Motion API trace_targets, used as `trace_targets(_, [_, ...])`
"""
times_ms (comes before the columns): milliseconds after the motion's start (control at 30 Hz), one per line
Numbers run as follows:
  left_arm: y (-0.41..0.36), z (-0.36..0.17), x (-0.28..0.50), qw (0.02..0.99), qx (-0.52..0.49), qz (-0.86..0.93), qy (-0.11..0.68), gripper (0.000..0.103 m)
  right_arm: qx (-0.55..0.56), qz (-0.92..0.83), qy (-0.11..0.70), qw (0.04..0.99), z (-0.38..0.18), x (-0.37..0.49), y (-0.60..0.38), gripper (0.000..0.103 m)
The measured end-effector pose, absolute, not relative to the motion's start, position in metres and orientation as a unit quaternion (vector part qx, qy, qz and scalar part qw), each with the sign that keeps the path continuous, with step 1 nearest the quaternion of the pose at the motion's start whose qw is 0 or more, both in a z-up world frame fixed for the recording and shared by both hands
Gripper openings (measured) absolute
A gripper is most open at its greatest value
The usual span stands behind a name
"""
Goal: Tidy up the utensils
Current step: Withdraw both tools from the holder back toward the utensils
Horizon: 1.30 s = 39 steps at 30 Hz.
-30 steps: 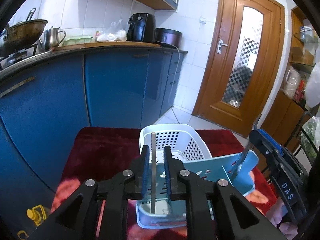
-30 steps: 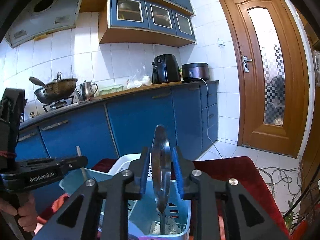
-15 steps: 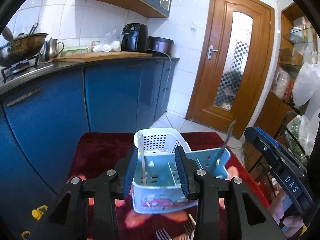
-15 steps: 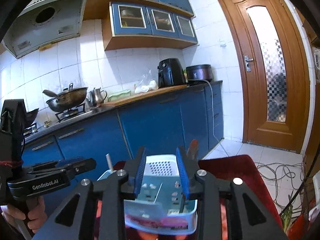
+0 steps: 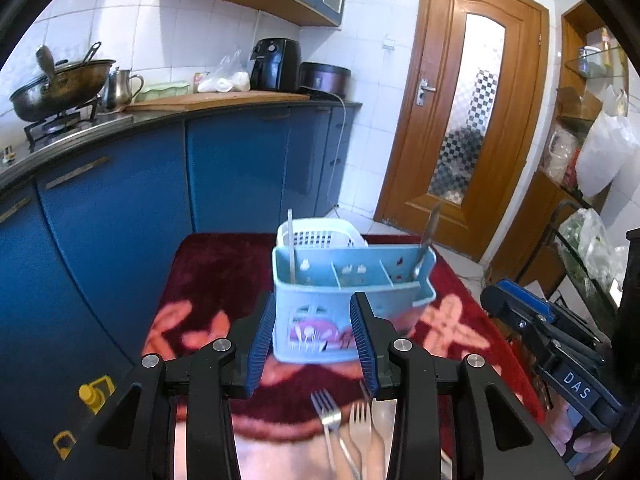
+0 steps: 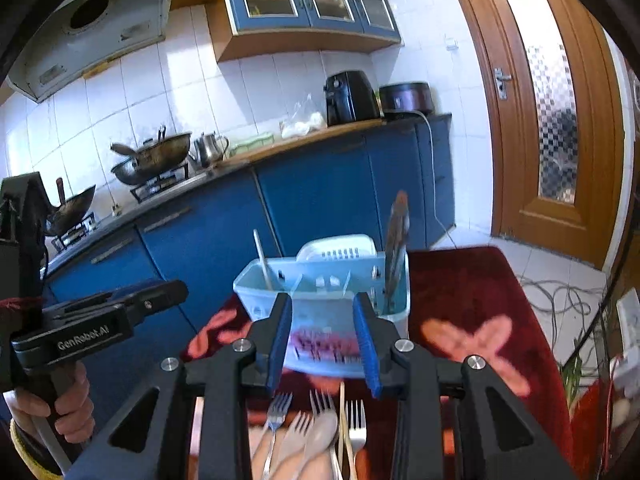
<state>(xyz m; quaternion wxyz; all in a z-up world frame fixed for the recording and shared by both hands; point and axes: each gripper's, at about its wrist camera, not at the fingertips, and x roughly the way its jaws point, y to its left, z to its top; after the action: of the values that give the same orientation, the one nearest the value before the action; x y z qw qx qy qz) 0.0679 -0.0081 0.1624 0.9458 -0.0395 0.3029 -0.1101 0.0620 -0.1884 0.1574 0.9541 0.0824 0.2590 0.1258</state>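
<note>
In a blue-cabineted kitchen, a light-blue plastic utensil caddy (image 5: 352, 300) stands on a dark red patterned cloth (image 5: 208, 280), a white perforated basket (image 5: 320, 234) touching its far side. Its left compartment holds one pale chopstick (image 5: 291, 246) standing upright, its right compartment a spoon (image 5: 426, 240) leaning outward; the middle sections look empty. The left gripper (image 5: 314, 340) hangs in front of the caddy with its jaws partly apart and nothing between them, and the right gripper (image 6: 322, 340) likewise stands part-open and empty. Just below both, at the near edge of the cloth, lies a loose pile of forks (image 6: 316, 420), a spoon and chopsticks, overlapping one another. These are probably light, rigid pieces of smooth metal and wood, likely to slip or pivot in a loose pinch; each is best taken across its narrow handle near the middle, lifting one clear of its neighbours.
</note>
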Motion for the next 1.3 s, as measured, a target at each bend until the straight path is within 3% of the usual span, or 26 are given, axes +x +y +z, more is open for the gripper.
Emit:
trace_targets(133, [-0.004, 0.154, 0.054, 0.941, -0.045, -0.109, 0.318, 0.041, 0.076, 0.122, 0.270, 0.952, 0.144, 0.049, -0.189, 0.039])
trace_targets(900, [-0.009, 0.059, 0.043, 0.898, -0.036, -0.110, 0.425, 0.041, 0.074, 0.133, 0.383, 0.911, 0.056, 0.041, -0.190, 0.041])
trace_targets(1300, [-0.019, 0.018, 0.053, 0.874, -0.031, -0.116, 0.472, 0.041, 0.042, 0.128, 0.425, 0.895, 0.027, 0.050, -0.185, 0.022])
